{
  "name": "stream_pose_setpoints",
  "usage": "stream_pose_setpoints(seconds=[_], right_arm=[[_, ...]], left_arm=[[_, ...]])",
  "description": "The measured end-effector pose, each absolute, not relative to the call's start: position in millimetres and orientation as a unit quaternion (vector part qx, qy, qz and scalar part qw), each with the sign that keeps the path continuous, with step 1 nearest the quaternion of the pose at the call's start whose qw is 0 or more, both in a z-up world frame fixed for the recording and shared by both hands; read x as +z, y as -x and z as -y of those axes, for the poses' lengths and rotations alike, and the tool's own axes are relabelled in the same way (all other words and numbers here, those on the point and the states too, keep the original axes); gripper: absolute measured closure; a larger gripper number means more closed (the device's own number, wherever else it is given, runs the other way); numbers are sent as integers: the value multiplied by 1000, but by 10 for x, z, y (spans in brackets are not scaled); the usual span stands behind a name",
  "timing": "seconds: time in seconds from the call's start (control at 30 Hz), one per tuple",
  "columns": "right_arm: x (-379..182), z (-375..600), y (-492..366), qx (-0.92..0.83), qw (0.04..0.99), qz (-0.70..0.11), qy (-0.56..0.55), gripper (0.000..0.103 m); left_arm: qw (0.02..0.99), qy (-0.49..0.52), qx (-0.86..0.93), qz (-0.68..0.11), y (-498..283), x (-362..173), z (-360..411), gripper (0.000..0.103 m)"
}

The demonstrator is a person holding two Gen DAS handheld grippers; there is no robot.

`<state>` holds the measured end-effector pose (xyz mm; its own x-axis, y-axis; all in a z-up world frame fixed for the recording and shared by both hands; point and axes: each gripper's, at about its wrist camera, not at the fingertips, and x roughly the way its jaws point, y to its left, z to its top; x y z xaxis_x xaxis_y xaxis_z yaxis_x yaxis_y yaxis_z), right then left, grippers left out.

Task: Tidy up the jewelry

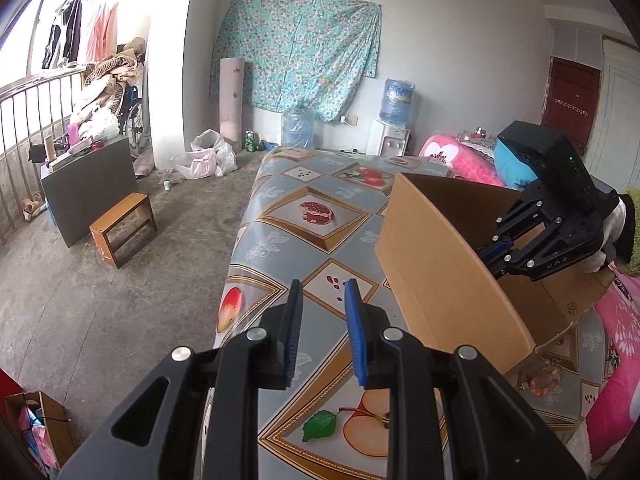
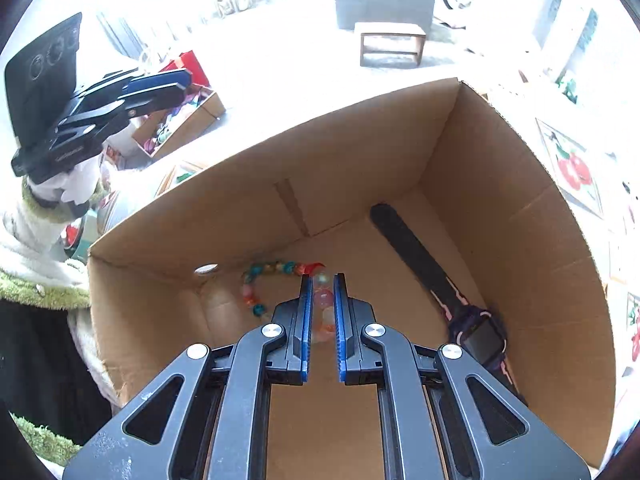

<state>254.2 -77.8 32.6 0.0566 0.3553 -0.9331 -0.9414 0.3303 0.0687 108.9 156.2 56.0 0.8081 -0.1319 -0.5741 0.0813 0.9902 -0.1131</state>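
Observation:
An open cardboard box (image 2: 360, 168) stands on the table. On its floor lie a string of coloured beads, the bracelet (image 2: 256, 280), and a dark watch (image 2: 476, 336) with a long black strap. My right gripper (image 2: 323, 280) reaches down into the box. The bracelet's pink beads fill the narrow gap between its blue pads, which press on them. From the left wrist view only its black body (image 1: 552, 224) shows above the box wall (image 1: 432, 264). My left gripper (image 1: 324, 284) hovers over the table left of the box, open with nothing between its fingers. Another orange beaded bracelet (image 1: 540, 380) lies on the table by the box.
The table wears a fruit-patterned cloth (image 1: 312, 216). A pink blanket (image 1: 460, 156) lies beyond the box. A wooden stool (image 1: 124, 228), a grey cabinet (image 1: 88, 184) and a box of oddments (image 2: 180, 124) stand on the concrete floor to the left. A fuzzy green-and-white sleeve (image 2: 36, 264) borders the box.

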Motion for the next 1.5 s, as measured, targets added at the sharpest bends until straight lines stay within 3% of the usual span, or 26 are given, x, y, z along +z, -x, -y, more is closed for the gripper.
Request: stream_pose_setpoints(seconds=[0.23,0.33,0.57,0.73,0.9,1.03,1.27,1.5], right_arm=[[179,546,-2585,459,680,-477,315,94],[152,619,-2534,438,700,-471,309,93],[808,1090,-2464,410,769,-420,253,91],[1443,1615,-2014,383,833,-367,159,74],[1592,2137,-1403,343,878,-323,75,70],[1359,2498,-887,323,893,-312,-7,64],[375,2593,-611,260,877,-390,-110,64],[-72,2712,-631,209,862,-437,-147,68]], left_arm=[[950,44,-60,-304,-1006,568,-1547,81],[950,46,-63,-303,-949,587,-1528,73],[951,45,-90,-294,-675,642,-1364,65],[945,43,-144,-289,-389,613,-1086,59],[927,33,-202,-313,-199,470,-705,55],[916,2,-226,-331,-116,315,-357,54],[895,-21,-266,-358,-166,99,123,54],[875,-90,-317,-355,-247,18,609,54]])
